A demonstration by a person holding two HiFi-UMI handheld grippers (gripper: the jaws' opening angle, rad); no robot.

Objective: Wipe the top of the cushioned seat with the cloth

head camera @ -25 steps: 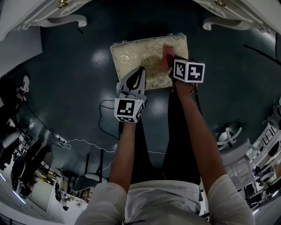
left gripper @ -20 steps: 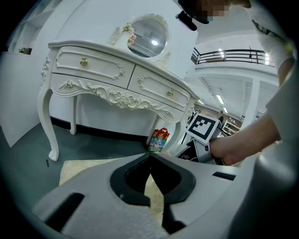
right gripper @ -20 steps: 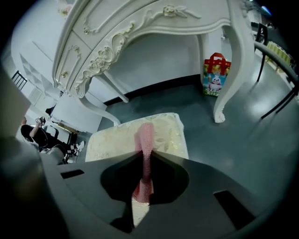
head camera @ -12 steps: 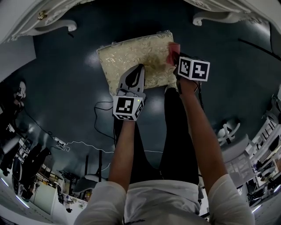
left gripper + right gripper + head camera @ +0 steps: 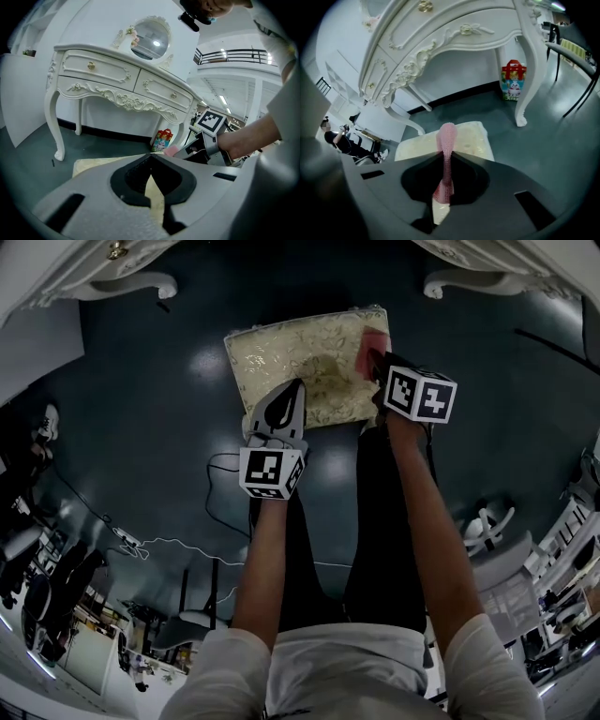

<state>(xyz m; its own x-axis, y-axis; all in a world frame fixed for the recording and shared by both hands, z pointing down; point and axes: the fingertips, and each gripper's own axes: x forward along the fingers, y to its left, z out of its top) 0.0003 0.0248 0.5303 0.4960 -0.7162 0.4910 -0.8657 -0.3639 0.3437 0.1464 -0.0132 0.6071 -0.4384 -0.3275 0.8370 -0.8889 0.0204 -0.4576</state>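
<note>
Both closed: right tongs [image 5: 376, 360] pinch the cloth [image 5: 369, 346], likely soft and limp, by a bunched fold; left tongs [image 5: 299, 384] empty.

The seat [image 5: 305, 367] is covered in cream woven fabric with a raised floral pattern and a faint sheen. The cloth [image 5: 446, 136] is pink and soft, with a nubby, knitted-looking grain. The left gripper [image 5: 151, 161] is pale grey matt plastic, finely grained, with black ribbed pads [image 5: 136, 177] inside the jaws. The right gripper [image 5: 444, 154] is darker, smooth matt plastic. The floor [image 5: 169, 437] is dark and glossy and mirrors the lights. The dressing table [image 5: 117, 79] looks white-painted, carved and smooth, with shiny brass-coloured knobs [image 5: 91, 66].
</note>
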